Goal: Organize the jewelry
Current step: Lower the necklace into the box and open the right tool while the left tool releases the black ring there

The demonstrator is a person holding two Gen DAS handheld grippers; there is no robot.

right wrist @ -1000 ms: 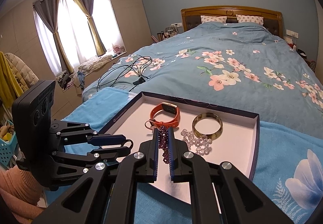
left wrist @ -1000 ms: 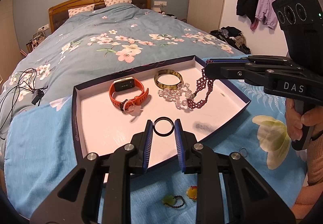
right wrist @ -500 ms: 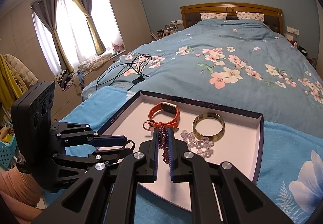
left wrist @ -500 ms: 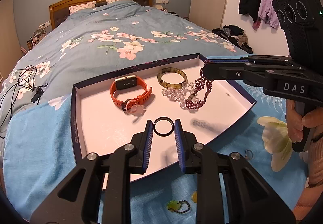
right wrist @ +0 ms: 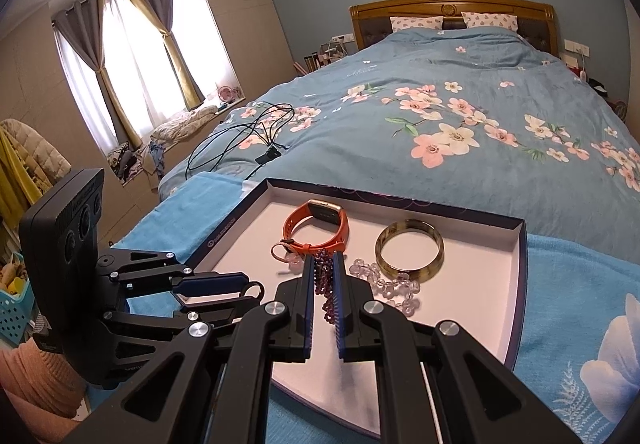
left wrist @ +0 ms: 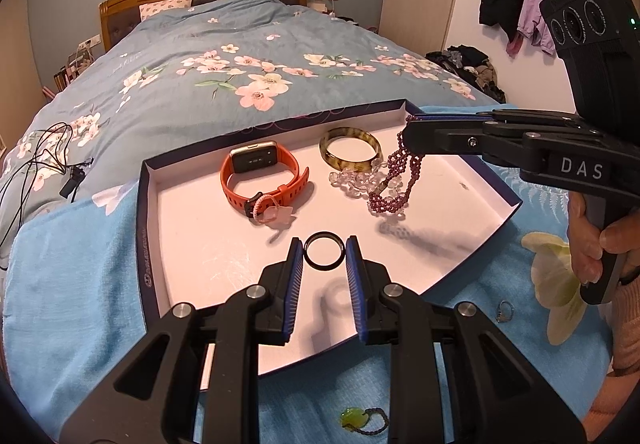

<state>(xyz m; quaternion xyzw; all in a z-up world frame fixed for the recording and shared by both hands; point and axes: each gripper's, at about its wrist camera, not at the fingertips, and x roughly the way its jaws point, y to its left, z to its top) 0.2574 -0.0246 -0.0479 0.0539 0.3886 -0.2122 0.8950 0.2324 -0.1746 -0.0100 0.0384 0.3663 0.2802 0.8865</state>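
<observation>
Little has shifted. The bead strand [left wrist: 394, 179] now hangs lower over the tray [left wrist: 208, 244] — its blurred shadow [left wrist: 404, 234] has drawn in close under the dangling end. The left gripper [left wrist: 323, 248] has edged forward over the tray, so the ring [left wrist: 323, 233] it pinches now throws a plain shadow [left wrist: 338, 296] on the tray floor — and the tray looks slightly larger in both views.

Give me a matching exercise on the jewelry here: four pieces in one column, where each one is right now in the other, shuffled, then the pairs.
1. black ring
2. purple bead strand
3. orange watch
4. green pendant

A. lying loose in the tray
B. on the blue towel, outside the tray
C. gripped in the left claw
D. hanging from the right claw

Pairs: 1-C, 2-D, 3-A, 4-B
</observation>
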